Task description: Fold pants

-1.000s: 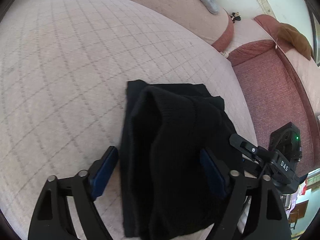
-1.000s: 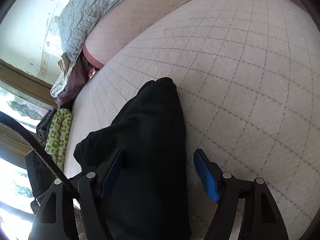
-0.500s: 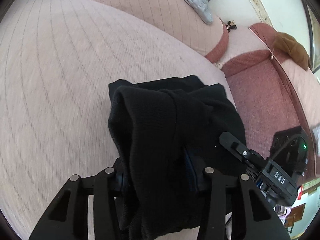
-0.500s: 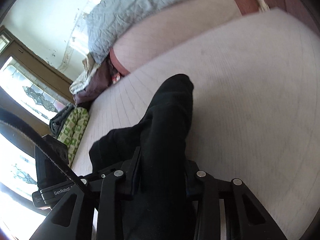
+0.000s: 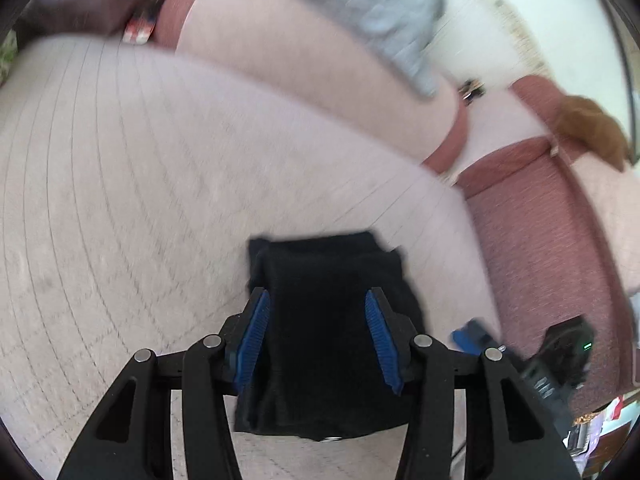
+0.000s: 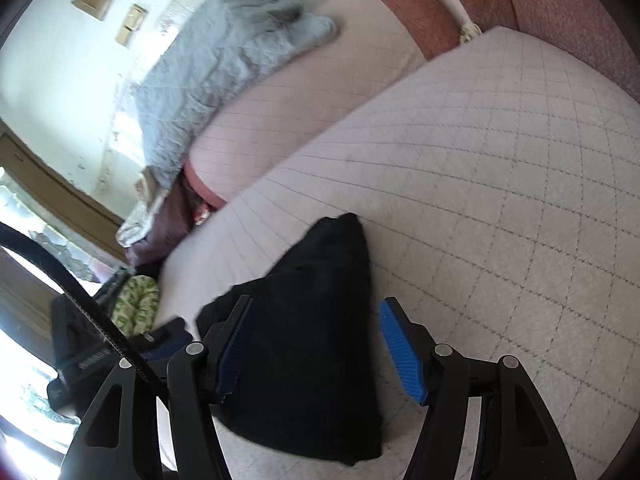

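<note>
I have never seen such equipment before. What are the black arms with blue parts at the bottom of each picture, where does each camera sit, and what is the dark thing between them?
No robot is here. A person holds a two-finger tool in each hand, and a wide-angle camera on each tool looks forward along its fingers. One picture comes from the left hand-held gripper, the other from the right hand-held gripper. The blue parts are the gripping pads. The dark thing is a pair of black pants, folded into a small bundle, lying on a pale quilted cushion. Both grippers have just been opening; their pads stand apart at each side of the bundle, so nothing is held. A grey blanket lies behind.
</note>
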The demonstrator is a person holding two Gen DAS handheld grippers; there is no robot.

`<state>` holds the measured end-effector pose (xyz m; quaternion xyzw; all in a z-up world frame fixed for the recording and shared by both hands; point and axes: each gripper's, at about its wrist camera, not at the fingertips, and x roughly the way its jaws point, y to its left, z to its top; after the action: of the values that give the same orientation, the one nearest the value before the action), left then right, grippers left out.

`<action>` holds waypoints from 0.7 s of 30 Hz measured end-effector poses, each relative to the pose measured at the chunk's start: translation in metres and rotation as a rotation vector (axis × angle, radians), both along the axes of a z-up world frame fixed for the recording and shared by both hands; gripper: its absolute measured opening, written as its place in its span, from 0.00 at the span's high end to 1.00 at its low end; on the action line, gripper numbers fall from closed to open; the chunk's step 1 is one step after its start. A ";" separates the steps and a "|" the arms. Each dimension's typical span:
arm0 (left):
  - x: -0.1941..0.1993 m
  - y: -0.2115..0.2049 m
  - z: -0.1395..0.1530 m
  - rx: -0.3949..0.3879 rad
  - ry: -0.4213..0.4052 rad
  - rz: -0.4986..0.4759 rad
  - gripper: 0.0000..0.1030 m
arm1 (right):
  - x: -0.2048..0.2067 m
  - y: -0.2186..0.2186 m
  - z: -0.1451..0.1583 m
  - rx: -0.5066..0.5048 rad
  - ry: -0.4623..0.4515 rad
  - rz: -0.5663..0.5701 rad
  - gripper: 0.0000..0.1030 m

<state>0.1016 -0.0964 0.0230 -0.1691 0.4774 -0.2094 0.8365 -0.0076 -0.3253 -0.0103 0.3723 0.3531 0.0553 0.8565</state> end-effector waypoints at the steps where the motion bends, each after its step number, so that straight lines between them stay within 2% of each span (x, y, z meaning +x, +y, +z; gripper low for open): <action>1: 0.002 -0.004 0.003 -0.006 -0.008 -0.012 0.46 | 0.000 0.004 0.002 0.005 -0.008 0.012 0.32; 2: 0.006 -0.012 0.004 -0.001 -0.013 -0.027 0.41 | -0.001 0.007 0.003 0.008 -0.011 0.027 0.32; 5: 0.021 -0.027 -0.012 0.055 -0.002 -0.020 0.41 | -0.001 0.027 -0.003 0.044 0.015 0.093 0.32; 7: 0.037 -0.033 -0.042 0.091 0.064 0.008 0.41 | -0.004 0.036 -0.014 0.052 0.049 0.115 0.32; 9: 0.045 -0.029 -0.065 0.115 0.125 0.026 0.40 | -0.005 0.043 -0.018 -0.004 0.061 0.119 0.32; 10: 0.048 -0.028 -0.076 0.136 0.152 0.038 0.37 | -0.003 0.045 -0.016 -0.024 0.062 0.127 0.32; 11: 0.049 -0.025 -0.080 0.122 0.165 0.044 0.33 | -0.001 0.046 -0.014 -0.033 0.054 0.137 0.32; 14: 0.040 -0.012 -0.068 0.067 0.164 0.050 0.33 | -0.002 0.048 -0.008 -0.073 0.023 0.132 0.31; 16: 0.026 -0.005 -0.047 0.076 0.116 0.041 0.33 | -0.008 0.049 -0.004 -0.113 0.007 0.119 0.31; 21: -0.037 0.009 0.011 0.153 -0.102 0.056 0.32 | -0.037 0.057 0.018 -0.263 -0.045 0.062 0.31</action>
<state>0.0644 -0.0876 0.0340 -0.1070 0.4439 -0.1572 0.8757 -0.0443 -0.2687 0.0072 0.2443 0.3495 0.0434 0.9035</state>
